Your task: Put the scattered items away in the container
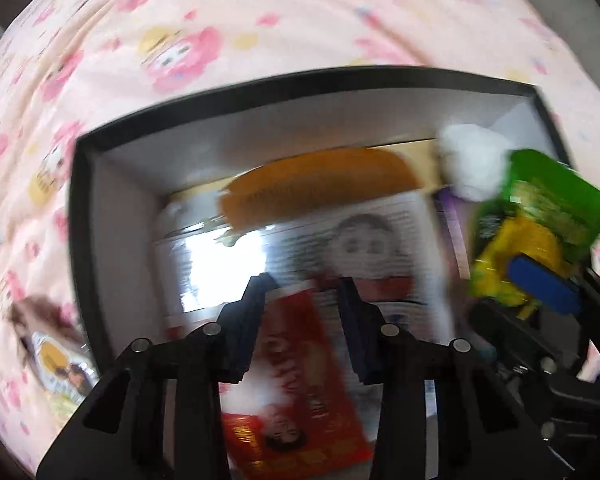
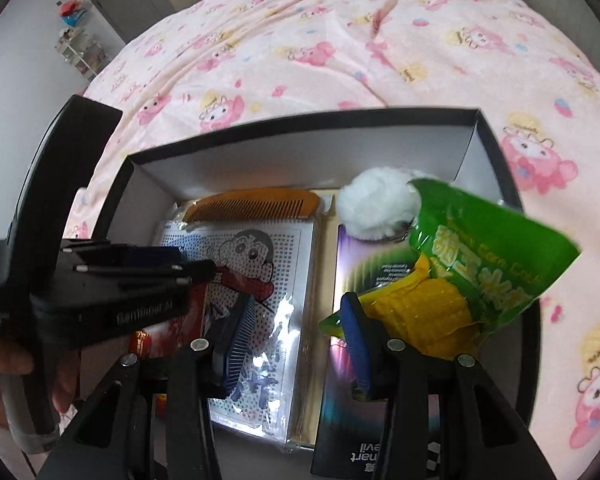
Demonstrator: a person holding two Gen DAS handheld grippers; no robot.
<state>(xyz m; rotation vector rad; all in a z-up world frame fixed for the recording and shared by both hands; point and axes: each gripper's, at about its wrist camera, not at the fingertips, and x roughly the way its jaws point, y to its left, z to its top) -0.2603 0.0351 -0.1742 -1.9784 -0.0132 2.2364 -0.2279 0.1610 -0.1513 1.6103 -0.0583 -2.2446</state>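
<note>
Over the box [image 2: 496, 152] on the bed [image 2: 340, 40], we hold two tools.
Right tool [image 2: 300, 334], parted, touches the green packet [image 2: 480, 256]; left tool [image 1: 304, 304] straddles a red packet [image 1: 296, 368], grip unclear.

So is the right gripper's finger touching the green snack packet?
Touching. In the right wrist view the packet's yellow-and-green corner presses against the blue pad of one finger; the other finger stands clear, so the green snack packet rests against the right gripper, unclamped.

— What's in the box [image 2: 500, 152]?
— Comb [image 2: 252, 204], pompom [image 2: 376, 208], cartoon sheet [image 2: 256, 280], a red packet [image 1: 296, 380] lying flat.
— The green corn pouch [image 2: 472, 276]?
— Tilted above the box's right side.
</note>
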